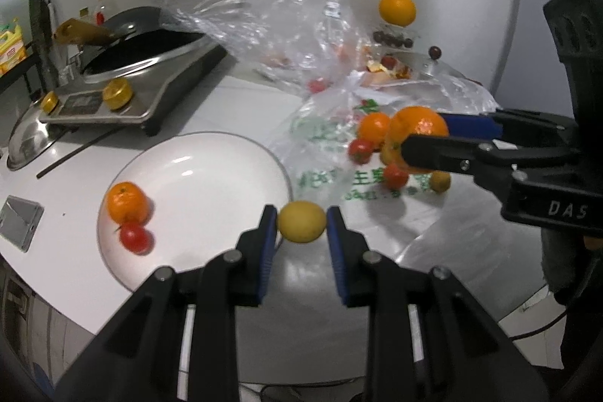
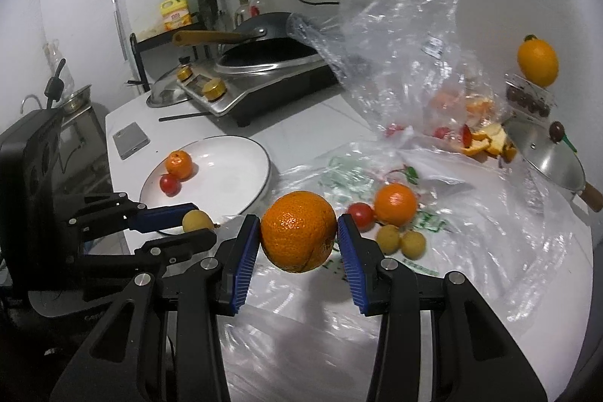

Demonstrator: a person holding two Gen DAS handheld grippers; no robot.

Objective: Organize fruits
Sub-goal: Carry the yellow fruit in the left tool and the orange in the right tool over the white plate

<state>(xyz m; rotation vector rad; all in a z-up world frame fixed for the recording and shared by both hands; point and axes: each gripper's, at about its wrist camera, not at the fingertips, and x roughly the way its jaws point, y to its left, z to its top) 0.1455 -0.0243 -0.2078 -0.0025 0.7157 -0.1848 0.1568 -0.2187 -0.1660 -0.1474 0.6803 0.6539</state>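
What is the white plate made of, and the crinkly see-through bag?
The white plate looks like glazed ceramic: glossy, with bright light reflections and a thin dark rim, though it could be melamine. The bag looks like thin clear plastic film: see-through, wrinkled and shiny.

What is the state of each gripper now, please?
Left gripper: closed on the small yellow fruit.
Right gripper: closed on the large orange.
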